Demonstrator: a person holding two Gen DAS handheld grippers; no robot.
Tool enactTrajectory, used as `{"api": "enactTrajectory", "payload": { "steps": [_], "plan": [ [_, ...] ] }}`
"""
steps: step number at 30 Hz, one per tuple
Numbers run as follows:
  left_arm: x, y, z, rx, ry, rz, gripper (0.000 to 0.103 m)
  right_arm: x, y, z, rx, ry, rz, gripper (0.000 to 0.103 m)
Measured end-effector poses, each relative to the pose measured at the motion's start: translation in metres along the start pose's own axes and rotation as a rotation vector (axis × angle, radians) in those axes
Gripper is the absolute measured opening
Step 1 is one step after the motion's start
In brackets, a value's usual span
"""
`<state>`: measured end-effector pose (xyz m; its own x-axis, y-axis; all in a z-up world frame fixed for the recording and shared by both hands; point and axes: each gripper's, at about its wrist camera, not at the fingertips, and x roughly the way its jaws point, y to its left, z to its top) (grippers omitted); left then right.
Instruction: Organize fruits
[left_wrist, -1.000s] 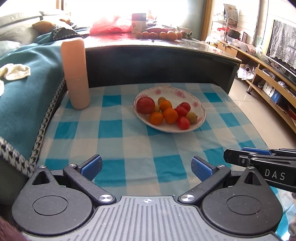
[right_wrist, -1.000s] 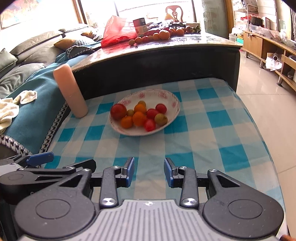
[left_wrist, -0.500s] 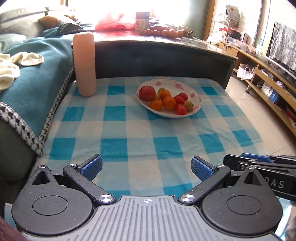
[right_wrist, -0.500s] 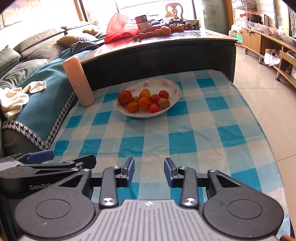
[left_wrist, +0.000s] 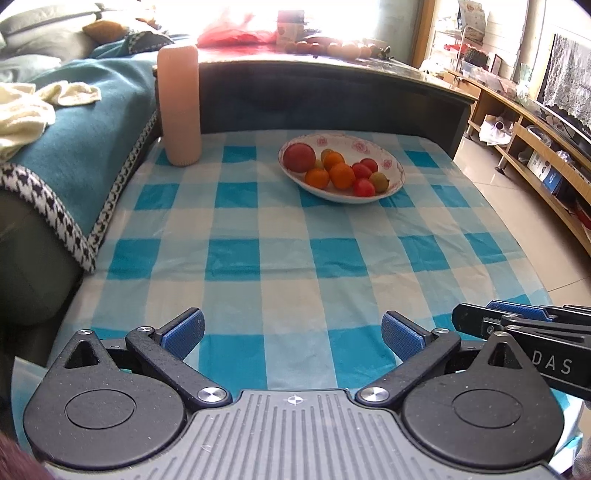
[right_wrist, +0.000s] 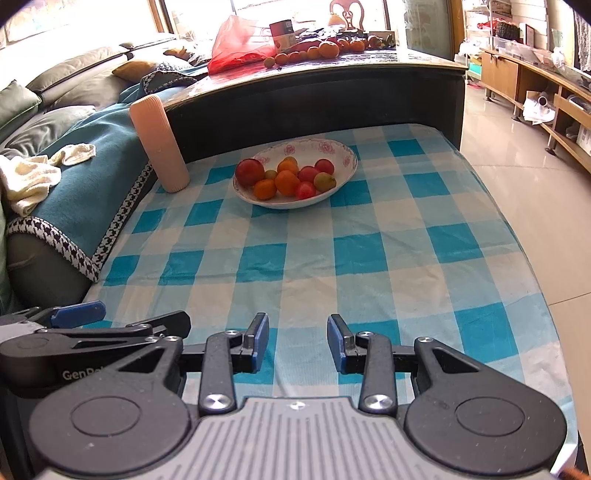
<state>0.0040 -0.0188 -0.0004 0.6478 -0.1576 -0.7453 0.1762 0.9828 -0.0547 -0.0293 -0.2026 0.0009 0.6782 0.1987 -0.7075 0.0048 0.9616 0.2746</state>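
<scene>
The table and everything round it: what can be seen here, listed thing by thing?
tablecloth: one, blue and white check, covering the table
bowl: one, white with pink flowers, far side of the cloth
fruits: about nine, red, orange and yellow-green, in the bowl
cylinder: one, peach, upright at the cloth's far left corner
blanket: one, teal with houndstooth edge, over the sofa at left
cloths: cream, crumpled on the blanket
counter: one, dark, behind the table, with more fruit on top
red bag: one, on the counter
left tongs: open, empty, over the near edge
right tongs: open, narrower gap, empty
</scene>
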Motion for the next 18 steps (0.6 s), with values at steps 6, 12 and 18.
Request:
{"api": "enactTrajectory", "payload": {
  "steps": [6, 12, 18],
  "plan": [
    [-0.007, 0.000, -0.006, -0.021, -0.018, 0.000, 0.103, -0.005, 0.000, -0.006, 0.006, 0.001, 0.002, 0.050],
    [-0.014, -0.008, -0.009, 0.017, -0.054, 0.033, 0.103, -0.009, 0.001, -0.011, 0.008, 0.006, -0.007, 0.050],
    [-0.013, -0.008, -0.013, 0.020, -0.037, 0.027, 0.103, -0.010, 0.001, -0.015, 0.002, 0.013, -0.012, 0.050]
  ]
}}
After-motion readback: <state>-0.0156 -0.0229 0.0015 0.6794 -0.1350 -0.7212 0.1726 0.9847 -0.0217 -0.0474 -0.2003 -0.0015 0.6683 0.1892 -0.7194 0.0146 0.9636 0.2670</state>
